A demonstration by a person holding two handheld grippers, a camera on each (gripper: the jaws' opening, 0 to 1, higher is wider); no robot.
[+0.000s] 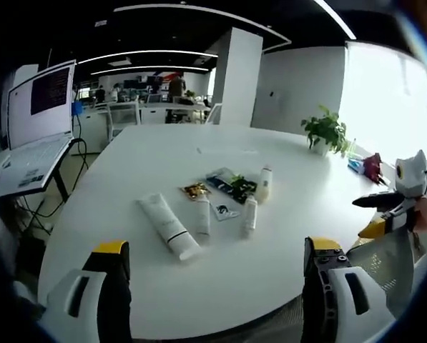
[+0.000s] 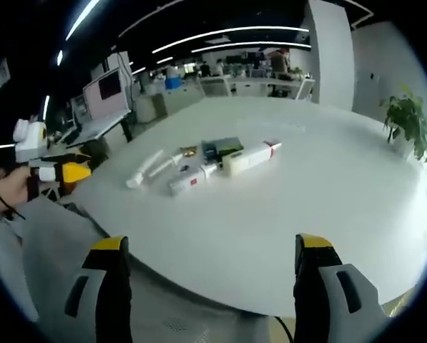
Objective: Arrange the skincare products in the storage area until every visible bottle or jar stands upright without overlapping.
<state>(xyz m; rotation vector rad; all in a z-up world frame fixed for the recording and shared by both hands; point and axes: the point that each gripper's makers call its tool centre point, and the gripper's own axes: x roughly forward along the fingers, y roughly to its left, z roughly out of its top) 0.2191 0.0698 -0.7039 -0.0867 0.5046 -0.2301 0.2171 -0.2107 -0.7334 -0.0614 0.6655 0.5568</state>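
Observation:
Skincare products lie in a loose cluster on the white round table (image 1: 285, 236). A large white tube (image 1: 169, 225) lies flat beside a smaller tube (image 1: 202, 216). Next to them are a small white bottle (image 1: 250, 214), a gold sachet (image 1: 196, 190), a dark packet (image 1: 231, 184) and a cream bottle (image 1: 264, 184). In the right gripper view the cream bottle (image 2: 249, 157) lies on its side, red cap away, next to a red-labelled bottle (image 2: 188, 182) and the tubes (image 2: 145, 170). My left gripper (image 1: 217, 246) and right gripper (image 2: 212, 243) are open, short of the table's near edge, nothing between the jaws.
A potted plant (image 1: 326, 132) and a red item (image 1: 372, 168) stand at the table's far right. An open laptop (image 1: 38, 121) sits on a stand to the left. The right gripper (image 1: 385, 213) shows at the table's right edge and the left gripper (image 2: 59, 171) beside a hand.

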